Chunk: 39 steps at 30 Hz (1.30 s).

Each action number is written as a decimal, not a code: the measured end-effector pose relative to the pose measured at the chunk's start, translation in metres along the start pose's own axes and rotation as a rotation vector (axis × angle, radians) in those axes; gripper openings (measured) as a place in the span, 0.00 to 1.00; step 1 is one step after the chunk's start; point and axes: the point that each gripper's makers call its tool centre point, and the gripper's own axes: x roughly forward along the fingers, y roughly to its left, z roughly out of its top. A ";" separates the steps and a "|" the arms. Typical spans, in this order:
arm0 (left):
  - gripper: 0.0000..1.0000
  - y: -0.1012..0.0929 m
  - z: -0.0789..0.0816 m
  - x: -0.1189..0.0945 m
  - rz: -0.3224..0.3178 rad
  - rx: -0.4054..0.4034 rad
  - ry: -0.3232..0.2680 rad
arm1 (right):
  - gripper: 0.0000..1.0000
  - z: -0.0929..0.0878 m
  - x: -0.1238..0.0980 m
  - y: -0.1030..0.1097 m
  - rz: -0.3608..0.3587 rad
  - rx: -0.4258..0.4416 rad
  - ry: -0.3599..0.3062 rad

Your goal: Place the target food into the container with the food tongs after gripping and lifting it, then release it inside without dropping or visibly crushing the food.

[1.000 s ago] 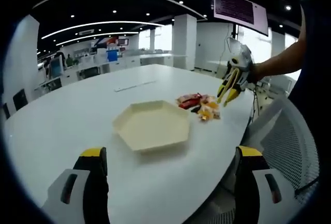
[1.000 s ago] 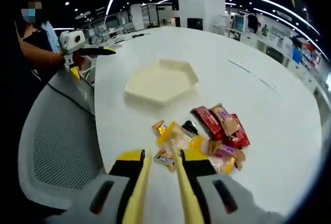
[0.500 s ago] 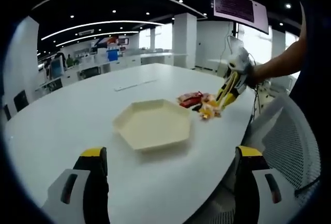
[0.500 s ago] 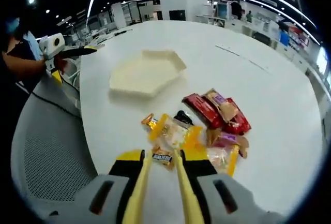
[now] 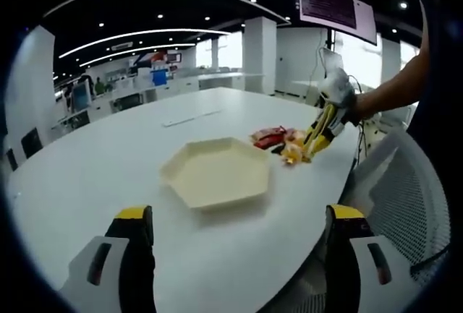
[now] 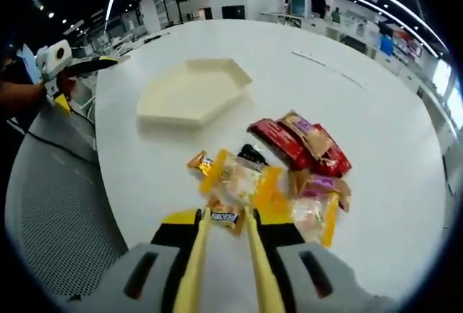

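A cream hexagonal tray (image 5: 217,172) sits mid-table, seen also as the tray (image 6: 192,92) in the right gripper view. A pile of wrapped snacks (image 6: 289,165) lies near the table edge, with red, orange and yellow packets. My right gripper (image 6: 226,223) is shut on yellow food tongs (image 6: 199,255). The tong tips stand slightly apart on either side of a small dark-labelled candy (image 6: 226,217) at the pile's near edge. In the left gripper view the right gripper (image 5: 327,110) slants down onto the snacks (image 5: 286,143). My left gripper (image 5: 239,213) is open wide over the table's near edge.
The white table (image 6: 362,74) curves away towards an office with desks and pillars. A grey mesh chair (image 6: 58,212) stands beside the table edge. A hand holds the left gripper (image 6: 79,66) at the upper left. Bare table surrounds the tray.
My right gripper has come closer and lower onto the snack pile, and the tong tips now flank the small candy. The left gripper has barely moved.
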 end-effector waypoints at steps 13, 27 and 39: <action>0.94 0.000 -0.001 0.000 -0.004 -0.004 0.009 | 0.20 -0.001 0.002 0.001 -0.029 -0.082 0.030; 0.95 -0.001 -0.002 0.001 -0.009 -0.003 0.011 | 0.20 0.004 -0.015 -0.001 0.007 -0.059 0.027; 0.96 0.001 -0.001 0.001 -0.005 -0.007 0.002 | 0.20 0.035 -0.033 -0.014 0.006 -0.030 -0.030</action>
